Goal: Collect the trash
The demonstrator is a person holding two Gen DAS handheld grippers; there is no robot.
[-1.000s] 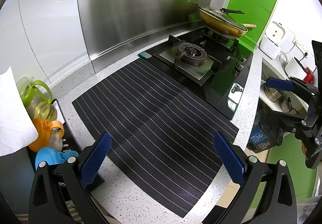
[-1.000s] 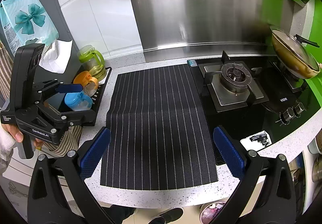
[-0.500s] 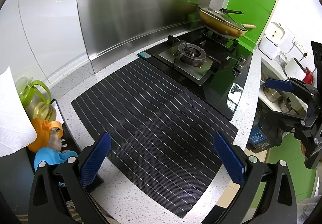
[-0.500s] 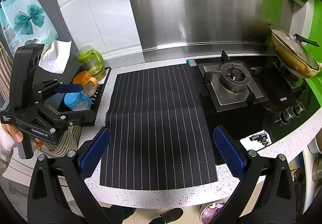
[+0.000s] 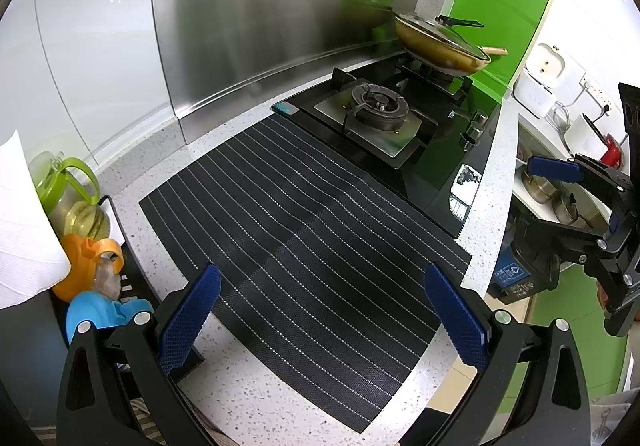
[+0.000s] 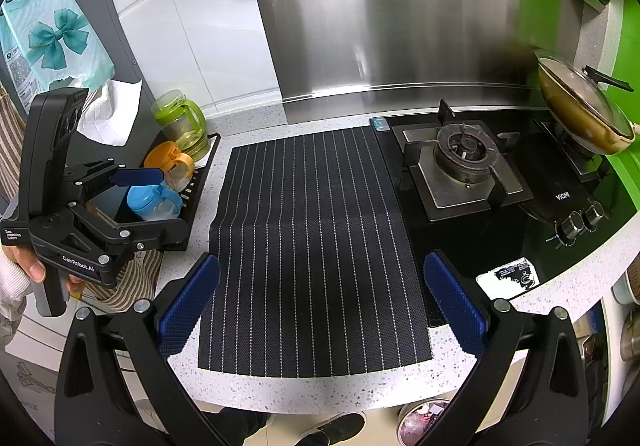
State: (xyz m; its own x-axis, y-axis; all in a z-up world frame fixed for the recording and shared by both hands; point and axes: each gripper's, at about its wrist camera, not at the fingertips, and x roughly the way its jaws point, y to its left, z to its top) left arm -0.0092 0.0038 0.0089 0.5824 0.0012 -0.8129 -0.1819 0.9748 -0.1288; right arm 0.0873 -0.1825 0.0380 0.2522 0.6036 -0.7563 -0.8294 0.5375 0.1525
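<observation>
A black mat with white pinstripes (image 5: pixel 304 230) lies on the speckled white counter (image 5: pixel 248 402); it also shows in the right wrist view (image 6: pixel 312 246). No loose trash shows on it. My left gripper (image 5: pixel 320 318) is open and empty above the mat's near corner. My right gripper (image 6: pixel 320 306) is open and empty above the mat's front edge. Each gripper shows in the other's view, the right one (image 5: pixel 592 213) at the right, the left one (image 6: pixel 88 213) at the left. A bin with trash (image 6: pixel 420 422) stands on the floor below the counter edge.
A gas hob (image 6: pixel 460 165) with a lidded pan (image 6: pixel 580 105) sits right of the mat. A black rack (image 6: pixel 192 197) left of the mat holds a green jug (image 6: pixel 180 125), an orange cup (image 6: pixel 168 161) and a blue cup (image 6: pixel 152 201). A small teal item (image 6: pixel 378 123) lies by the hob.
Both views have shifted only slightly; the grippers stay open and empty over the mat.
</observation>
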